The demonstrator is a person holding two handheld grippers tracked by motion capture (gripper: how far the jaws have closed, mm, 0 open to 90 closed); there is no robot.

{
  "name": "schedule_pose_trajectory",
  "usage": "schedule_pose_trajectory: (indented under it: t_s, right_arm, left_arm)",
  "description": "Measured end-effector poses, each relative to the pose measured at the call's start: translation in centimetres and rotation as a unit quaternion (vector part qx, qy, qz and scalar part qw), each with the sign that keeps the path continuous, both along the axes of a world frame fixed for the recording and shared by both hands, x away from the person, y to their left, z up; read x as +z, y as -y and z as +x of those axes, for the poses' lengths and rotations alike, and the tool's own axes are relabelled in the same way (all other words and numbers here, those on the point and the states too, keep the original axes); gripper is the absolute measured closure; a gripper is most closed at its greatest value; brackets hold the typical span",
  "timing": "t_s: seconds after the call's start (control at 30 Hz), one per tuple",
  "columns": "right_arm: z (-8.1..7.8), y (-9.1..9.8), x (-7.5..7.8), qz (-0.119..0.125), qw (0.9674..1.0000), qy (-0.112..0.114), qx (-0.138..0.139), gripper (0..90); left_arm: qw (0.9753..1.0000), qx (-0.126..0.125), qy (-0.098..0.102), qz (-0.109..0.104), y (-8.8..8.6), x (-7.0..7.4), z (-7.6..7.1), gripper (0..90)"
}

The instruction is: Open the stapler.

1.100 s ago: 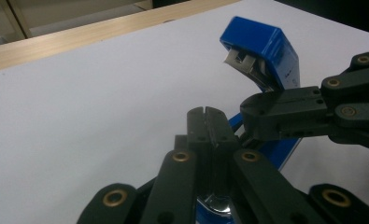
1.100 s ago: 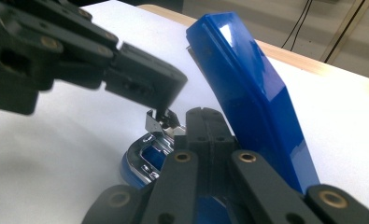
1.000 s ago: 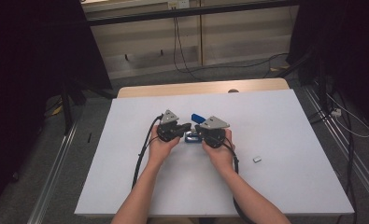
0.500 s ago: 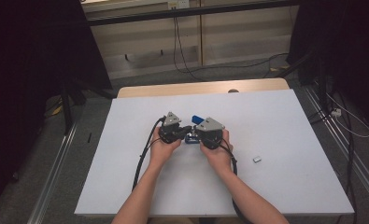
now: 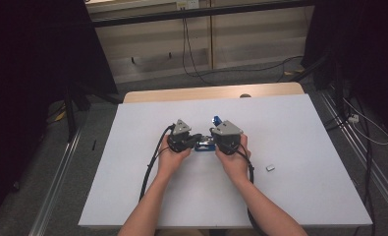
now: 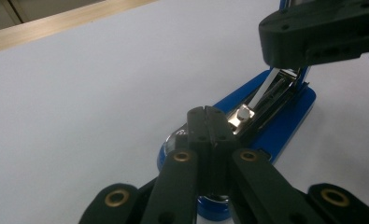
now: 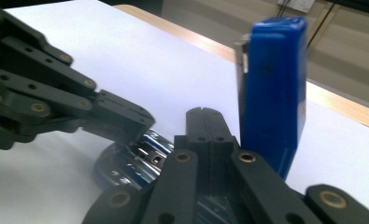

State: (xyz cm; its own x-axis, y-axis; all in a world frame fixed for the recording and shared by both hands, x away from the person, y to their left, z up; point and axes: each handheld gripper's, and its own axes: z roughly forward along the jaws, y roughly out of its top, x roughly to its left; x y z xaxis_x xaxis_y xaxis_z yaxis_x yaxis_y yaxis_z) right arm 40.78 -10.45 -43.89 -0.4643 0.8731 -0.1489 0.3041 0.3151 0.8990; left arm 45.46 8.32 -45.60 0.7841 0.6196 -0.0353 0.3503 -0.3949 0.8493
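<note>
Jaws on both grippers are clenched tight, gripping nothing. The left gripper [image 6: 209, 122] presses its tip on the blue stapler [image 6: 275, 116] at mid-table, seemingly steadying the base, while the right gripper [image 7: 205, 122] rests beside the raised lid [image 7: 272, 84], probably propping it open for loading.

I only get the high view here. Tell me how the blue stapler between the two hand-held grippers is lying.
Observer: The stapler is opened up. In the right gripper view its blue lid stands upright.
Operator: Report the left hand-held gripper's jaws.
Observer: The left hand-held gripper has its jaws shut together with nothing between them, over the stapler's blue base.
Operator: Now the right one.
Observer: The right hand-held gripper is shut as well and empty, just beside the lid.
</note>
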Motion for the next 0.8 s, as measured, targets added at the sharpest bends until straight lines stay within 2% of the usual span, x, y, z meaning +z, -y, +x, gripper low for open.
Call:
schedule_pose_trajectory:
  t_s: [0.13, 0.2, 0.23, 0.27, 0.33, 0.37, 0.4, 0.8]
  right_arm:
    - [-0.1, 0.6, 0.2, 0.008, 1.0, -0.004, -0.001, 90.0]
    - [-0.1, 0.7, 0.2, 0.004, 1.0, -0.001, -0.003, 90.0]
    - [-0.2, 0.8, 0.2, 0.014, 0.9999, -0.006, -0.005, 90.0]
    - [-0.1, 0.9, 0.3, 0.01, 0.9999, -0.005, -0.007, 90.0]
    - [-0.2, 1.1, 0.4, 0.018, 0.9997, -0.01, -0.015, 90.0]
    - [-0.2, 1.3, 0.4, 0.013, 0.9998, -0.01, -0.015, 90.0]
    - [-0.2, 1.4, 0.5, 0.007, 0.9998, -0.008, -0.014, 90.0]
    - [-0.5, 3.5, 0.2, 0.015, 0.9991, -0.017, -0.035, 90.0]
  left_arm:
    - [1.0, -0.001, -0.003, -0.004, -0.1, -0.1, 0.0, 90.0]
    - [0.9999, 0.0, -0.005, -0.01, -0.1, -0.1, 0.0, 90.0]
    - [0.9999, -0.001, -0.005, -0.011, -0.1, -0.1, 0.0, 90.0]
    - [1.0, 0.0, -0.002, -0.008, -0.1, -0.2, 0.0, 90.0]
    - [1.0, 0.0, 0.0, -0.005, -0.1, -0.1, -0.1, 90.0]
    - [1.0, 0.0, 0.005, -0.003, -0.1, -0.1, -0.1, 90.0]
    - [1.0, 0.0, 0.003, -0.004, 0.0, -0.1, -0.1, 90.0]
    - [1.0, 0.0, 0.001, -0.005, 0.0, -0.1, -0.1, 90.0]
